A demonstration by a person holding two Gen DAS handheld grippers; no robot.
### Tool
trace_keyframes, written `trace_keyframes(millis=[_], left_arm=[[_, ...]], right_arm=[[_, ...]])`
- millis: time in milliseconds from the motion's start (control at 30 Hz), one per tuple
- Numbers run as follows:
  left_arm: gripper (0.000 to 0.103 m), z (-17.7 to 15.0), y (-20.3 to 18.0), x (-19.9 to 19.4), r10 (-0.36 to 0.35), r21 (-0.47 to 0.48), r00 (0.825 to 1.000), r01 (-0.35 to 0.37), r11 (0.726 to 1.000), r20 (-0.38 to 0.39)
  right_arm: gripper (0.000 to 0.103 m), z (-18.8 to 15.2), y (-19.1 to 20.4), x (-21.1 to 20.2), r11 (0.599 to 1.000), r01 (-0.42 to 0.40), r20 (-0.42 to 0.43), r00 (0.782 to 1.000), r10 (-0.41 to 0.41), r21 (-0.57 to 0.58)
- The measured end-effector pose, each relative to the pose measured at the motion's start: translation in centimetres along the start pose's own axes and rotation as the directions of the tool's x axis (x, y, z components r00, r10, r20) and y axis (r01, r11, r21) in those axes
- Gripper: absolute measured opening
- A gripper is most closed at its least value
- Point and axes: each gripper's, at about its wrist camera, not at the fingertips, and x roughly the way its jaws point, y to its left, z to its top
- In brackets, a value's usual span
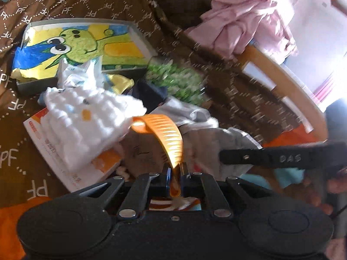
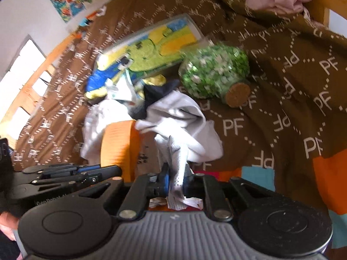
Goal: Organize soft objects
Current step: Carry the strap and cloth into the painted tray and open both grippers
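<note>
My left gripper (image 1: 176, 173) is shut on an orange strap (image 1: 167, 134) that arches up from its jaws. The strap also shows in the right wrist view (image 2: 117, 143). My right gripper (image 2: 176, 173) is shut on a white-grey garment (image 2: 184, 119) with a perforated fold, lifted off the bed. That garment shows in the left wrist view (image 1: 199, 117), with the right gripper's black finger (image 1: 282, 158) beside it. A white bobbly knit cloth (image 1: 86, 117) lies left of the strap. A dark sock (image 2: 156, 95) and a yellow cloth (image 2: 156, 80) lie behind the garment.
A brown "PF" blanket (image 2: 282, 86) covers the bed. A frog painting in a tray (image 1: 82, 45), a corked glass jar of green pieces (image 2: 214, 73), an orange-white booklet (image 1: 71, 173), pink clothing (image 1: 245, 19) on a wooden rail (image 1: 282, 80).
</note>
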Motion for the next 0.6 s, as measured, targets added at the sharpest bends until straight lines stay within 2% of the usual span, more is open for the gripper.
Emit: trace_keyframes(millis=[167,333,467,600], left_arm=[[0.008,0.5,-1.0,-2.6,-0.041,0.021,0.995,0.039,0.999,0.088],[0.008,2.1,-1.8,-4.9,-0.059,0.080,0.979,0.044,0.996,0.195],[0.008,4.0,-1.8,-5.2,-0.023,0.117,0.967,-0.007,0.993,0.255],[0.009,6.4,-0.3,-5.0,0.041,0.120,0.937,-0.088,0.989,0.347]], right_arm=[[0.012,-0.2,0.7,-2.6,0.996,-0.082,0.101,0.991,0.085,-0.027],[0.013,0.1,1.2,-4.4,0.984,-0.166,0.226,0.958,0.175,-0.060],[0.013,0.6,2.4,-4.3,0.983,-0.143,0.296,0.940,0.172,-0.117],[0.013,3.1,2.9,-3.3,0.977,-0.195,0.380,0.901,0.211,-0.082]])
